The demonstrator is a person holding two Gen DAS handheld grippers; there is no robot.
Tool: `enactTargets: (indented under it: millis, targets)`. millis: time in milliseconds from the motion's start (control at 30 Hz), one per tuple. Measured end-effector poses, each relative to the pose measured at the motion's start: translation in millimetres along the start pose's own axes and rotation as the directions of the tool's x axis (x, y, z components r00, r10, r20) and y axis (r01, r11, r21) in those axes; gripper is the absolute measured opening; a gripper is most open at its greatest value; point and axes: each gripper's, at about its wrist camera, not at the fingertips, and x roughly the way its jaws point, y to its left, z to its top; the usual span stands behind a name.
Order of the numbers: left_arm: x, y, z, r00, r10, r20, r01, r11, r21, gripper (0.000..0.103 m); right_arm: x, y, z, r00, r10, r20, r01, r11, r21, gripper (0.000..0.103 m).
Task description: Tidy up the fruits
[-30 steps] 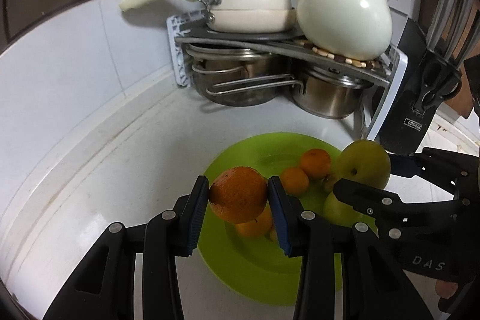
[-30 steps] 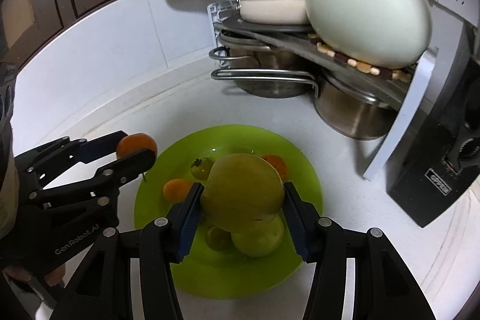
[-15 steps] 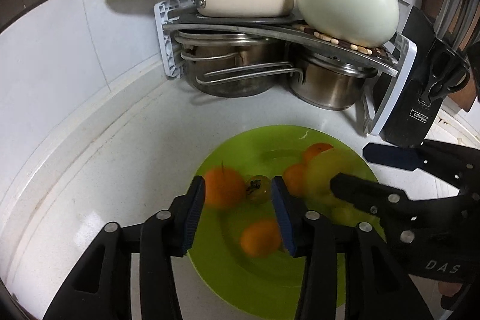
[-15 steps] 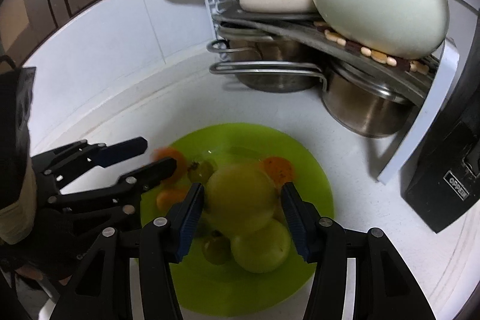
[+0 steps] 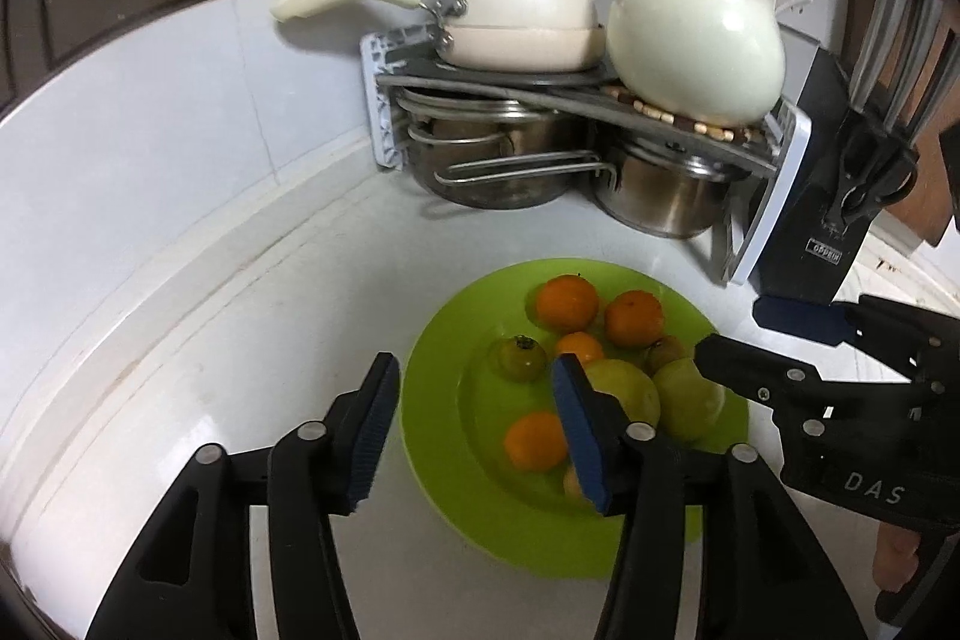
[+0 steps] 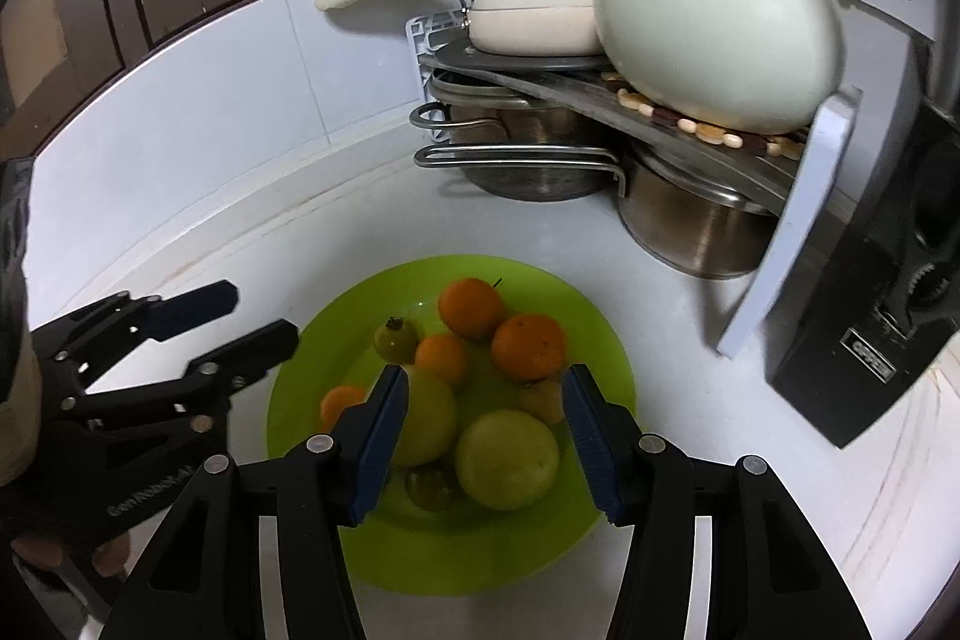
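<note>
A lime green plate (image 5: pixel 444 436) (image 6: pixel 468 538) lies on the white counter and holds several oranges, two large yellow-green fruits and small green tomatoes. An orange (image 5: pixel 567 303) (image 6: pixel 471 307) rests at the plate's far side. A large yellow-green fruit (image 6: pixel 507 460) (image 5: pixel 690 397) lies at the near side. My left gripper (image 5: pixel 477 436) is open and empty above the plate's left part; it also shows in the right wrist view (image 6: pixel 252 322). My right gripper (image 6: pixel 486 442) is open and empty above the large fruits; it also shows in the left wrist view (image 5: pixel 774 340).
A corner rack (image 5: pixel 774 184) behind the plate holds steel pots (image 5: pixel 498 172), cream pans (image 5: pixel 516 22) and a white ceramic pot (image 5: pixel 696 40). A black knife block (image 5: pixel 834 220) stands at the right. White tiled walls close the left and back.
Both grippers have opened and pulled back. The orange from my left gripper and the large yellow-green fruit from my right gripper now lie on the plate.
</note>
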Motion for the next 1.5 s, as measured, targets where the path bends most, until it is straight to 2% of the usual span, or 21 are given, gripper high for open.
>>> enactTargets:
  millis: [200, 300, 433, 533, 733, 933, 1500]
  targets:
    - [-37, -2, -9, 0.999, 0.027, 0.033, -0.026, 0.999, -0.030, 0.064, -34, 6, -12, 0.999, -0.023, 0.042, 0.023, 1.000, -0.002, 0.055]
    - [-55, -5, -17, 0.998, 0.038, 0.048, -0.036, 0.999, -0.040, 0.065, -56, 8, -20, 0.996, -0.040, 0.074, 0.040, 0.999, -0.005, 0.063]
    - [-77, -9, -26, 0.996, 0.045, 0.080, -0.042, 0.998, -0.047, 0.075, -83, 10, -31, 0.991, -0.067, 0.112, 0.068, 0.998, -0.005, 0.065]
    - [-95, -12, -37, 0.992, 0.059, 0.113, -0.054, 0.998, -0.043, 0.087, -103, 10, -42, 0.985, -0.095, 0.141, 0.095, 0.995, 0.009, 0.074]
    - [-128, -17, -59, 0.985, 0.077, 0.153, -0.071, 0.996, -0.046, 0.098, -137, 14, -68, 0.976, -0.128, 0.174, 0.123, 0.992, 0.041, 0.081]
    - [-166, -32, -83, 0.974, 0.123, 0.189, -0.111, 0.991, -0.073, 0.103, -164, 16, -92, 0.978, -0.107, 0.177, 0.102, 0.994, 0.040, 0.082]
    - [-252, -80, -143, 0.957, 0.181, 0.228, -0.156, 0.980, -0.123, 0.103, -250, 10, -151, 0.973, -0.059, 0.222, 0.063, 0.998, -0.009, 0.089]
